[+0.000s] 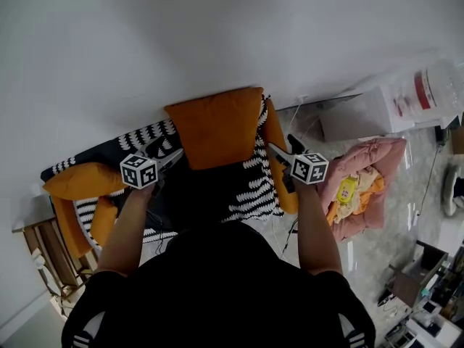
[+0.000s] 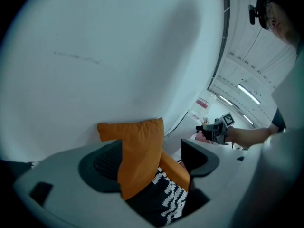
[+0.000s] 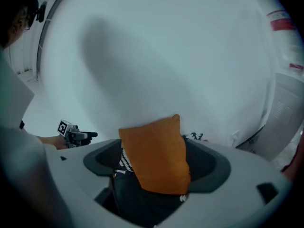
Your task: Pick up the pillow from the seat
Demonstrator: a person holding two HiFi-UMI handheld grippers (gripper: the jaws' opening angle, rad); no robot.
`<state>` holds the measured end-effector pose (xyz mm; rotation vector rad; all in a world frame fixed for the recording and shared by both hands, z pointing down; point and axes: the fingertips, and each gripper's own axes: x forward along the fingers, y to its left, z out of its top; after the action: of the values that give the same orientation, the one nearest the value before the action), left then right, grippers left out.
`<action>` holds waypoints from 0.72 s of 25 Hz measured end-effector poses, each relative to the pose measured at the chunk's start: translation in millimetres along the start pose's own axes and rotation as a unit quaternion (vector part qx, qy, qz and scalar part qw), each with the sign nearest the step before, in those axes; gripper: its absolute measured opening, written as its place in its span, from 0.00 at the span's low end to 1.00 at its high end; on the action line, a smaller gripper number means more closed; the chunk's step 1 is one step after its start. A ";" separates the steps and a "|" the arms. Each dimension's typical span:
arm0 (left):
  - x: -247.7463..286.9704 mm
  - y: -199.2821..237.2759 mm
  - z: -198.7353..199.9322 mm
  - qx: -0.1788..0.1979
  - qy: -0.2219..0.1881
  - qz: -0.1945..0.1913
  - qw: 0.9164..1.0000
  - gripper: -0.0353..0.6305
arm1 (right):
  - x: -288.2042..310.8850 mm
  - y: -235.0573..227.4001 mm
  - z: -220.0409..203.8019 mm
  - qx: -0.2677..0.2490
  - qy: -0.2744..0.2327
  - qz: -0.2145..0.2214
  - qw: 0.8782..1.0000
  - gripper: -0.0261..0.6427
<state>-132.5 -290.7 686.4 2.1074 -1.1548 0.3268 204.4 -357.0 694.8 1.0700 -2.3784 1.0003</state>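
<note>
An orange pillow (image 1: 217, 125) stands upright against the white wall, on a seat with a black-and-white patterned cover (image 1: 257, 183). In the head view my left gripper (image 1: 170, 159) is just left of the pillow's lower corner and my right gripper (image 1: 279, 152) just right of it, both apart from it. The left gripper (image 2: 149, 164) stands open, and the pillow (image 2: 140, 151) shows beyond its jaws. My right gripper (image 3: 156, 169) is also open, with the pillow (image 3: 156, 153) ahead between its jaws and untouched. Each gripper view shows the other gripper (image 2: 212, 128) (image 3: 76, 136) in the distance.
More orange cushions (image 1: 83, 180) lie on the seat's left side and an orange side cushion (image 1: 274, 133) on its right. A pink padded bed (image 1: 370, 176) with a yellow toy sits on the floor at right. A white box (image 1: 362, 114) stands by the wall, and a wooden table (image 1: 43, 249) stands at left.
</note>
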 end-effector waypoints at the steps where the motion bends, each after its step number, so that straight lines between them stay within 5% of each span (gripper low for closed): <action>1: 1.8 3.5 -1.0 -0.002 0.002 0.004 1.000 0.62 | 4.2 -2.4 1.7 0.000 0.001 0.002 1.000 0.66; 18: 38.3 50.7 -14.6 -0.036 0.002 0.068 0.997 0.66 | 75.1 -60.6 0.0 0.007 0.044 0.018 0.999 0.66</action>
<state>-150.4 -323.2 740.0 1.9703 -1.2909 0.3469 201.0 -423.6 764.6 0.9704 -2.3314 1.0548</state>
